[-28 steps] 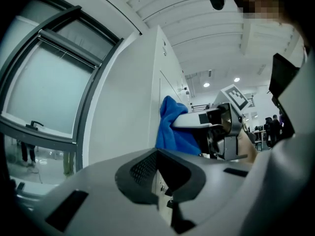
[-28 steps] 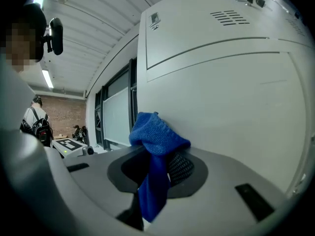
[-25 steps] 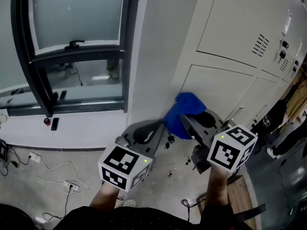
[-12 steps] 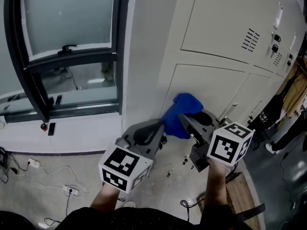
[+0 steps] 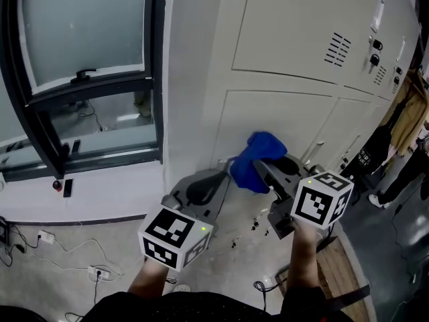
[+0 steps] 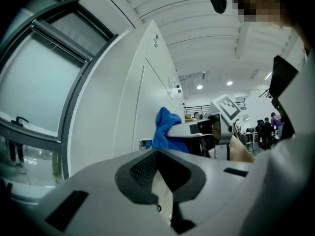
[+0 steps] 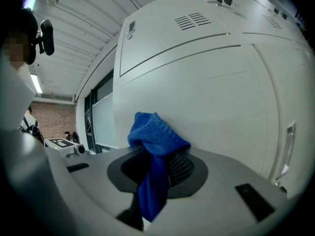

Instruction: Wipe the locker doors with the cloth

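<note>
Head view: a dark-framed window (image 5: 87, 79) with frosted panes fills the upper left, bounded on its right by a white wall (image 5: 191, 79). Pale lockers (image 5: 295, 39) occupy the upper right. The grey floor (image 5: 40, 280), lower left, carries a white power strip (image 5: 96, 272). Left gripper view: a ceiling light (image 6: 199, 87), centre right, glows beneath a ribbed white ceiling (image 6: 197, 14).

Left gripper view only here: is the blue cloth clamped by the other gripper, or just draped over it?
Observer: Clamped. The right gripper has its jaws shut on the cloth, with a tail hanging from them.
Reviewer: Which door is it at?
Observer: The lower door, under the vented door, as the head view shows.
Reviewer: Touching it?
Observer: The bunched end sits right at the lower door, but I cannot confirm contact.
</note>
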